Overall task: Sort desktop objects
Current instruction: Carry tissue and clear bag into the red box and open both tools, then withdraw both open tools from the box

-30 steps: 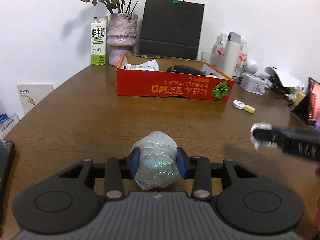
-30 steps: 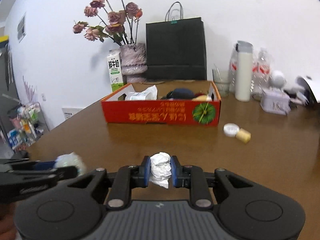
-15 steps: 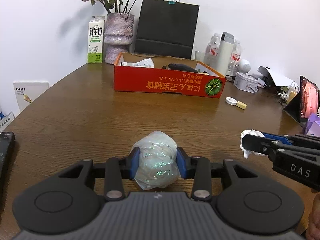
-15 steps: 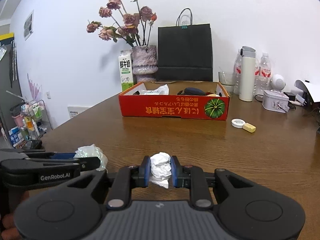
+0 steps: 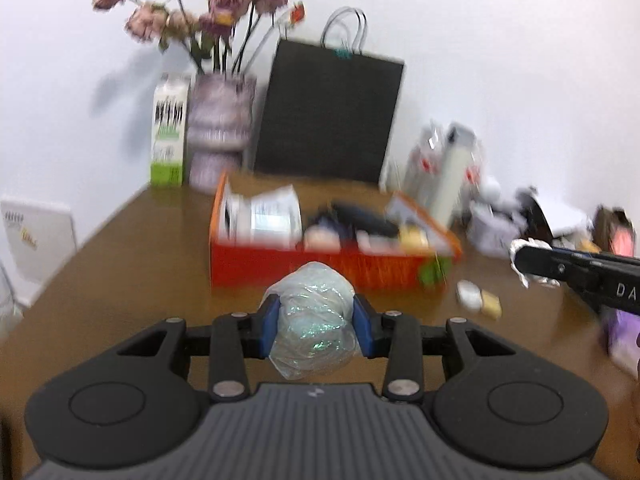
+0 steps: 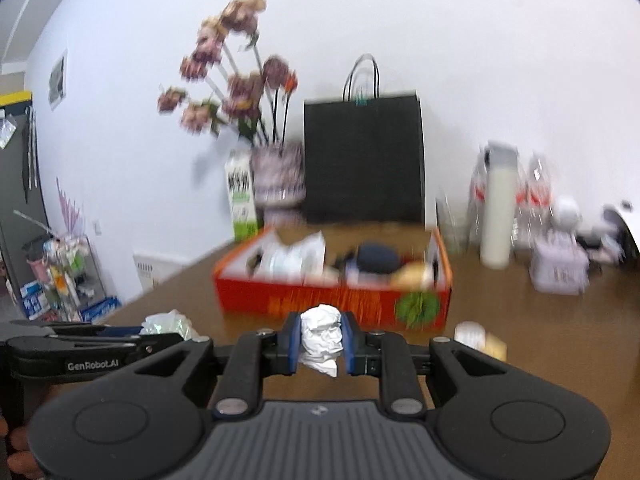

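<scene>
My left gripper (image 5: 316,322) is shut on a crumpled clear plastic bag (image 5: 314,320) and holds it above the brown table (image 5: 120,280), in front of the red cardboard box (image 5: 320,264). My right gripper (image 6: 322,340) is shut on a white crumpled paper ball (image 6: 322,336), also raised in front of the red box (image 6: 332,300). The right gripper also shows at the right edge of the left wrist view (image 5: 524,260). The left gripper with its bag shows at the left of the right wrist view (image 6: 168,326). The box holds several items.
A milk carton (image 5: 170,132), a vase of dried flowers (image 5: 220,128) and a black paper bag (image 5: 328,112) stand behind the box. Bottles and a white flask (image 6: 498,208) stand at the back right. A small white disc (image 5: 469,293) and a yellow block (image 5: 490,304) lie right of the box.
Both grippers have risen and moved towards the red box, still holding the plastic bag and the paper ball. The views are now motion-blurred.
</scene>
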Available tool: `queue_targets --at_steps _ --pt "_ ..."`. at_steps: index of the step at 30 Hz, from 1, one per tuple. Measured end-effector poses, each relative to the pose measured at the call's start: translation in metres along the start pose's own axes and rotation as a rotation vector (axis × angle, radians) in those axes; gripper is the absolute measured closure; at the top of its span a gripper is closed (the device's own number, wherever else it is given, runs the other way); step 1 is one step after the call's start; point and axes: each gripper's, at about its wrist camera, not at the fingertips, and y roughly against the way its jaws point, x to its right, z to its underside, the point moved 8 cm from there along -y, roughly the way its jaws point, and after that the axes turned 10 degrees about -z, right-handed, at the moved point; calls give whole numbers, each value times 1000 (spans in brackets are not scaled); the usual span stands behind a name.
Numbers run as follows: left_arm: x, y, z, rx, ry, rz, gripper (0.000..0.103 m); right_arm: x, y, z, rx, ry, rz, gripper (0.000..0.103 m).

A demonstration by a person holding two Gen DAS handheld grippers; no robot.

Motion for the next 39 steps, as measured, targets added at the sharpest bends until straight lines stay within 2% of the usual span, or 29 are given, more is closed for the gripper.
queue_targets --at_steps 2,4,6,8,10,12,14,15,16,18,20,21,22,24,26,28,31,33,35,37,39 --pt "6 -28 -37 -1 6 38 64 19 -25 -34 18 5 3 83" --pt "13 -69 -72 -46 42 70 64 38 -60 -60 -5 -15 -12 83" --pt "22 -113 -97 -67 37 49 64 61 -106 -79 -56 -19 5 83" --pt "32 -156 -109 -99 4 44 63 88 -154 -94 -105 -45 42 83" --pt "42 -202 -111 -175 -6 62 59 115 -195 -102 -143 -87 75 83" --pt "47 -239 -112 -230 0 43 58 140 -237 -104 -197 -118 105 83" --pt "50 -269 -113 -282 -2 32 43 162 -276 -97 -260 -155 86 82" --pt "50 -283 -113 -307 -4 26 36 171 -291 -94 -273 -158 92 78" --pt "49 -291 -111 -320 -3 14 22 182 -306 -91 -293 -169 115 72" --pt "47 -297 -112 -322 -3 -9 18 196 -326 -83 -360 -214 162 58" --pt "45 -290 -115 -286 -16 5 18 198 -332 -80 -392 -198 175 58" --pt "43 -282 -116 -267 -18 -2 18 196 -329 -82 -379 -176 182 55" --pt "40 -271 -115 -253 -26 -24 17 193 -323 -85 -362 -161 188 47" --pt "34 -244 -114 -213 -56 -95 17 184 -303 -89 -330 -162 183 39" --pt "29 -201 -104 -136 -47 -142 3 173 -273 -91 -291 -173 167 36" --pt "25 -154 -83 -93 -1 -129 0 158 -239 -84 -275 -161 136 35" --pt "21 -104 -40 -116 61 -108 0 130 -187 -64 -240 -119 96 28" --pt "22 -78 -13 -141 43 -118 0 113 -156 -46 -244 -94 70 28" --pt "23 -49 10 -109 -5 -116 0 92 -125 -25 -242 -85 46 28" --pt "19 -22 32 -75 -45 -133 0 71 -99 -5 -233 -81 28 22" --pt "13 -4 57 -74 -63 -122 0 53 -78 19 -245 -68 20 22"
